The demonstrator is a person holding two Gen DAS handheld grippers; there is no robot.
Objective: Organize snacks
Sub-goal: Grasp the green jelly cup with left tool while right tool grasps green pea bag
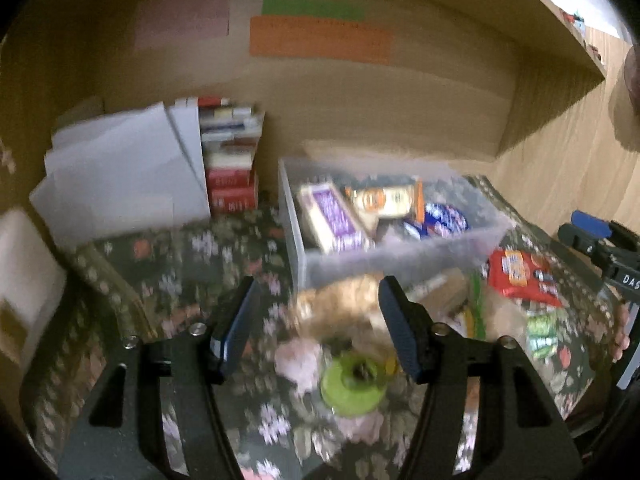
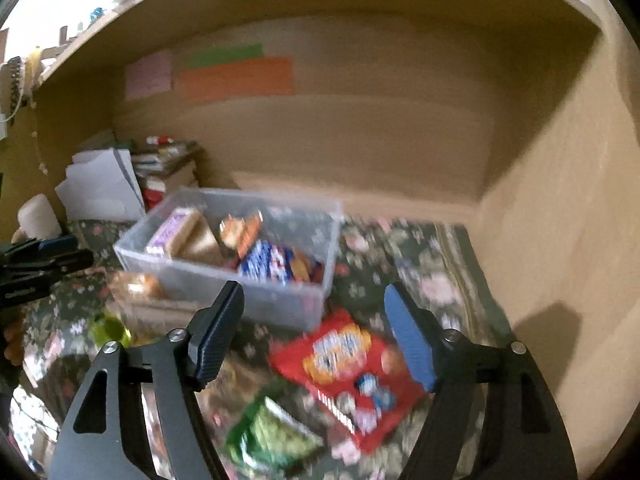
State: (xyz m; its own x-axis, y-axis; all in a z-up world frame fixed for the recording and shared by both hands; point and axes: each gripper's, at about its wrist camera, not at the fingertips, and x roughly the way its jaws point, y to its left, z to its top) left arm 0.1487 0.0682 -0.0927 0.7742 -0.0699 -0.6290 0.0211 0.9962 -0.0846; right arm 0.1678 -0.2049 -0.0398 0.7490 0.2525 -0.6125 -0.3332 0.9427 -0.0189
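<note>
R gripper (image 2: 314, 332) jaws wide, empty | flat red foil snack bag (image 2: 348, 372) lies btwn/below our R fingers, lower centre of R view, long axis running upper-left to lower-right | clear plastic bin (image 2: 280, 308) just behind, upper left | L gripper (image 1: 314, 320) also wide, empty, farther off; we judge R nearer.

Floral dark tablecloth (image 1: 224, 248), stacked books (image 1: 230, 152) beside white papers (image 1: 120, 168), orange and green wall notes (image 1: 320, 40)

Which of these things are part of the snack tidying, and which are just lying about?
Part of the job:
clear plastic bin already holding snacks
red snack bag
green snack packet
brown packet

Just lying about:
stack of books
white papers
coloured notes on the back wall
</note>
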